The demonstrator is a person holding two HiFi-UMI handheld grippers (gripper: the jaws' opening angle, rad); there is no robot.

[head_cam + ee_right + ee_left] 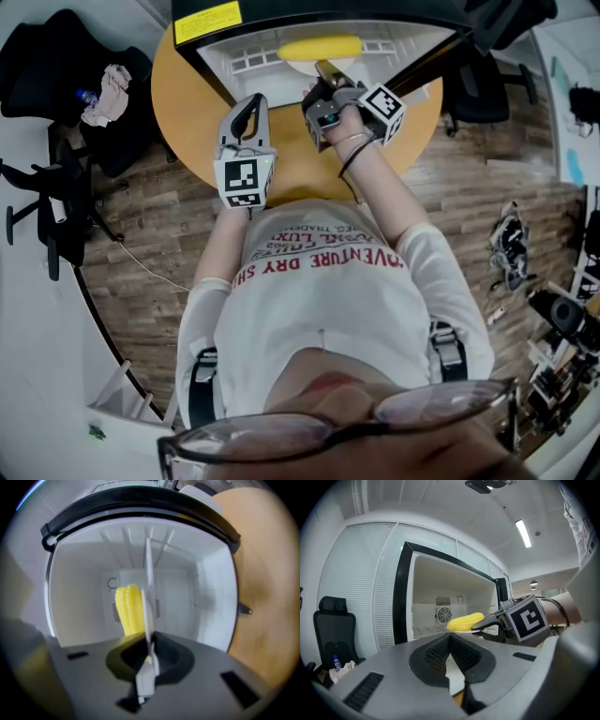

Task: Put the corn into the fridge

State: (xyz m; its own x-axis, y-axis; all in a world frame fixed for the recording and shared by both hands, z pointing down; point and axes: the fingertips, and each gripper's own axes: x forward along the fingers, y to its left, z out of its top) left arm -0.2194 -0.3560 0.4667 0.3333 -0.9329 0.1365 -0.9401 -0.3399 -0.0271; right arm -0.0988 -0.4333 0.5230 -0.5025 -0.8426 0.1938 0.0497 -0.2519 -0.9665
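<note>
A yellow corn cob (321,47) lies on a white plate (302,67) just inside the open mouth of a small black-framed fridge (202,66). My right gripper (328,77) is shut on the plate's near rim. In the right gripper view the plate (148,597) runs edge-on out of the jaws (151,644), with the corn (130,609) to its left against the fridge's white inside. My left gripper (246,117) hovers over the table left of the plate, shut and empty. From the left gripper (450,639) I see the corn (465,621) and the right gripper (490,620).
The fridge stands on a round wooden table (178,103), its door swung open at the right (441,56). A fan grille (444,615) sits in its back wall. A black office chair (56,75) with a cloth is at the left, another chair (487,89) at the right.
</note>
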